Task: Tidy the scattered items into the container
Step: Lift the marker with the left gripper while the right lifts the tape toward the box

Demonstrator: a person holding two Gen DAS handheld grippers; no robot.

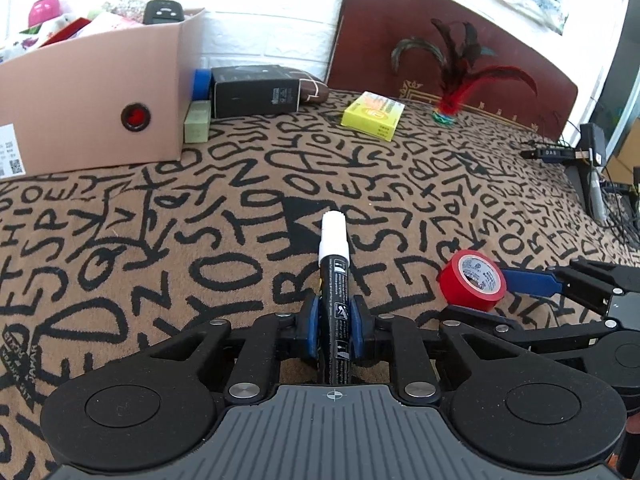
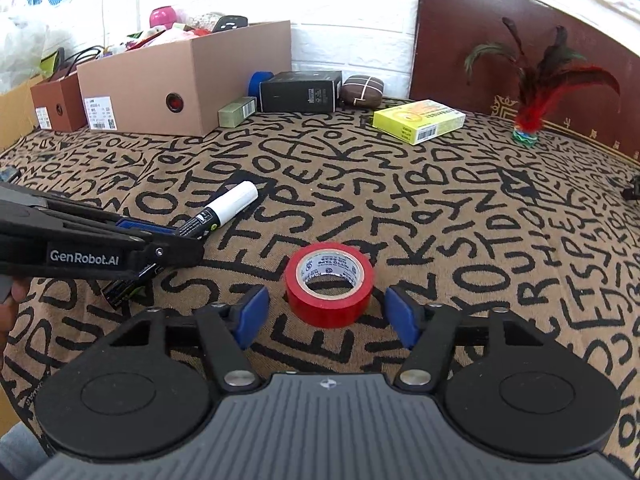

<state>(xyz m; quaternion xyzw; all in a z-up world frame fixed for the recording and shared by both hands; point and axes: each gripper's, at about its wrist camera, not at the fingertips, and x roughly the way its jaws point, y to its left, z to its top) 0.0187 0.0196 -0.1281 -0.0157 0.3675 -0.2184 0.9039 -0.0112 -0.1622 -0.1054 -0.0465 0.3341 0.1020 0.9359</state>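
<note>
On the letter-patterned cloth, the left tool [image 1: 335, 320] is clamped on the marker [image 1: 334, 276]; the right tool [image 2: 326, 316], fingers apart, straddles the red tape roll [image 2: 330, 282] without touching; next it should close, then both loads go to the cardboard box [image 2: 192, 80] far left.

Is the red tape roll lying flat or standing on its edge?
Lying flat. The red tape roll rests on the blanket with its hole facing up, between the open right gripper fingers.
</note>
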